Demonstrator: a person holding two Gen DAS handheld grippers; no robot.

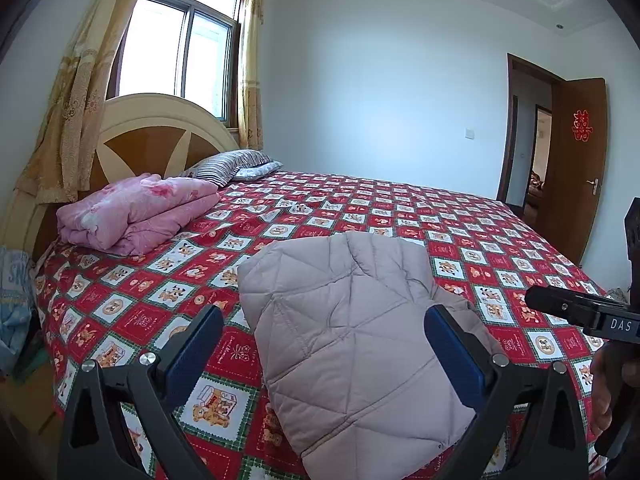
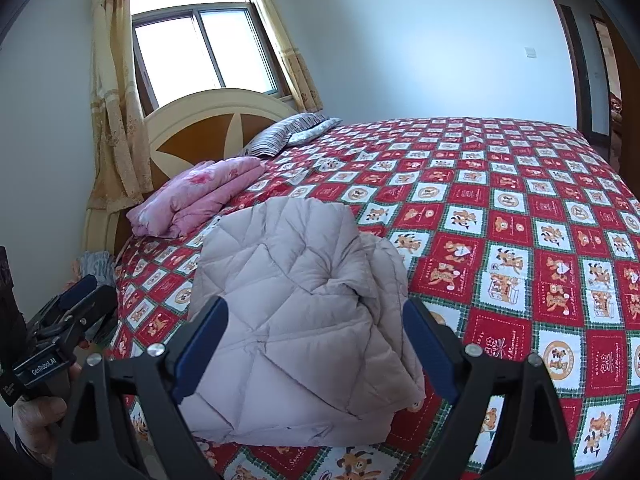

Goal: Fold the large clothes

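Observation:
A pale grey-pink quilted jacket (image 1: 360,344) (image 2: 288,320) lies folded into a compact bundle near the front edge of the bed, on a red patterned bedspread (image 1: 480,240) (image 2: 500,220). My left gripper (image 1: 322,316) hovers over the bundle, jaws spread wide, and its blue pads (image 1: 196,348) touch no cloth. My right gripper (image 2: 316,304) also stands open above the jacket with nothing held. In the left wrist view the right gripper (image 1: 560,304) shows at the right edge; in the right wrist view the left gripper (image 2: 80,300) shows at the left edge.
A folded pink quilt (image 1: 136,208) (image 2: 200,196) and striped pillows (image 1: 236,164) (image 2: 288,132) lie by the headboard (image 1: 152,136). A curtained window is behind it, an open brown door (image 1: 576,160) at the right. A person's hand (image 2: 36,412) holds the left gripper.

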